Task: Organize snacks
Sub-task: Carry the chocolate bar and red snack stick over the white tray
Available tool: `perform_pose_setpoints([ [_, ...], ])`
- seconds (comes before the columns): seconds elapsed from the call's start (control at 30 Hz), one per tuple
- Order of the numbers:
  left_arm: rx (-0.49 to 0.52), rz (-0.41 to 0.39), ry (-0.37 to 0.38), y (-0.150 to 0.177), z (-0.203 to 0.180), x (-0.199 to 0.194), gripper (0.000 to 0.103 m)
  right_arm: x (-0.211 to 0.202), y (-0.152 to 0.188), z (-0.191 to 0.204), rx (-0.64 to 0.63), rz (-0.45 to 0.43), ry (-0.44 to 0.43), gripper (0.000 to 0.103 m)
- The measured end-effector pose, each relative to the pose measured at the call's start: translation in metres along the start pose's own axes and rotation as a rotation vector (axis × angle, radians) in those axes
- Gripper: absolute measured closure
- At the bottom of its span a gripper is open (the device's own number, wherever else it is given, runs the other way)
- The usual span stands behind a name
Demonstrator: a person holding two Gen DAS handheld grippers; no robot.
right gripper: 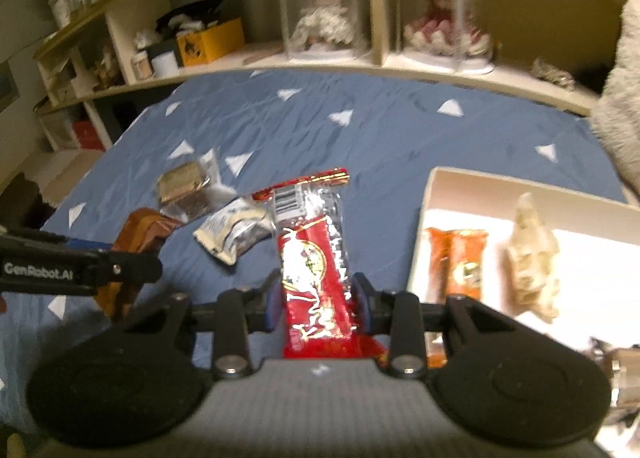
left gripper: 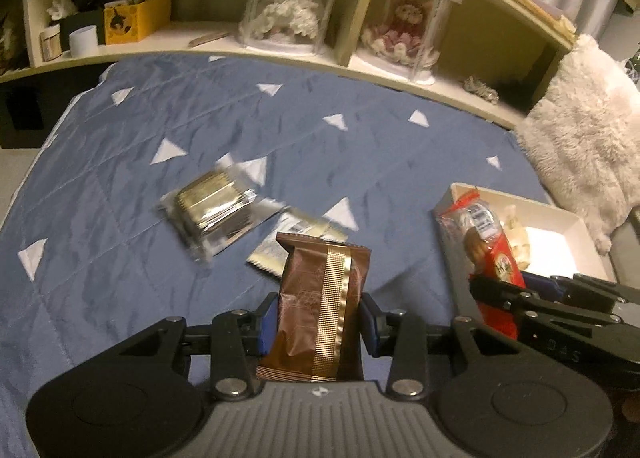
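Observation:
My left gripper (left gripper: 318, 316) is shut on a brown snack packet with a gold stripe (left gripper: 320, 298), held above the blue bedspread. My right gripper (right gripper: 318, 308) is shut on a red snack packet (right gripper: 314, 266); it shows in the left wrist view (left gripper: 490, 254) near the white tray (left gripper: 568, 218). The tray (right gripper: 448, 186) holds an orange packet (right gripper: 460, 262) and a pale wrapped snack (right gripper: 532, 254). A silver-gold packet (left gripper: 212, 214) and a pale foil packet (right gripper: 232, 232) lie on the bed. The brown packet also shows in the right wrist view (right gripper: 138, 234).
The blue bedspread (left gripper: 160, 118) has white triangles. A shelf headboard (left gripper: 280, 50) behind holds two dolls in clear cases (left gripper: 288, 6), a yellow box (left gripper: 132, 18) and a white cup. A fluffy white cushion (left gripper: 580, 138) lies at the right, beyond the tray.

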State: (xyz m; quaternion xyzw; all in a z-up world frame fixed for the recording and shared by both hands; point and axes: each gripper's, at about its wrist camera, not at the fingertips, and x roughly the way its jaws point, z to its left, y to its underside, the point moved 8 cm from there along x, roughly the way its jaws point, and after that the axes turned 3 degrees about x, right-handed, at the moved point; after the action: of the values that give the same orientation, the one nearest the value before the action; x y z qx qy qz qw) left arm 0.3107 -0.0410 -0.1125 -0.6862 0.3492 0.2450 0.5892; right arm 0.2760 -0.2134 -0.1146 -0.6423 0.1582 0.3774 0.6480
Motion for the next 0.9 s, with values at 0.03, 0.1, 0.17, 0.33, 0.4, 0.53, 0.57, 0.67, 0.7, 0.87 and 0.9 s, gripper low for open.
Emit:
perform_pose_setpoints([
  [0.03,0.002,-0.005,0.005,-0.002,-0.005,0.0,0.06,-0.005,-0.001,-0.006,0.008,-0.006,0.006,0.061],
  [0.1,0.004,-0.014,0.018,-0.006,-0.017,0.001,0.06,-0.013,-0.003,-0.017,0.02,-0.015,0.019,0.061],
  [0.17,0.007,-0.019,0.032,-0.009,-0.03,0.002,0.06,-0.02,-0.004,-0.03,0.03,-0.022,0.038,0.061],
  [0.33,0.023,-0.021,0.071,-0.017,-0.07,0.012,0.06,-0.034,-0.007,-0.057,0.054,-0.045,0.074,0.061],
  [0.4,0.034,-0.022,0.088,-0.02,-0.088,0.015,0.06,-0.04,-0.01,-0.069,0.061,-0.057,0.087,0.061],
  [0.53,0.055,-0.024,0.12,-0.026,-0.122,0.023,0.06,-0.053,-0.011,-0.1,0.081,-0.074,0.122,0.061],
  [0.57,0.058,-0.025,0.127,-0.027,-0.13,0.026,0.06,-0.055,-0.011,-0.109,0.088,-0.077,0.133,0.061],
  [0.67,0.066,-0.025,0.151,-0.03,-0.154,0.035,0.06,-0.061,-0.007,-0.136,0.117,-0.085,0.174,0.061],
  [0.7,0.068,-0.02,0.159,-0.03,-0.162,0.039,0.06,-0.063,-0.007,-0.146,0.126,-0.088,0.187,0.061],
  [0.87,0.076,0.007,0.209,-0.031,-0.198,0.059,0.06,-0.069,-0.003,-0.194,0.188,-0.104,0.266,0.061],
  [0.9,0.078,0.011,0.222,-0.032,-0.207,0.064,0.06,-0.07,-0.002,-0.203,0.2,-0.106,0.279,0.061],
])
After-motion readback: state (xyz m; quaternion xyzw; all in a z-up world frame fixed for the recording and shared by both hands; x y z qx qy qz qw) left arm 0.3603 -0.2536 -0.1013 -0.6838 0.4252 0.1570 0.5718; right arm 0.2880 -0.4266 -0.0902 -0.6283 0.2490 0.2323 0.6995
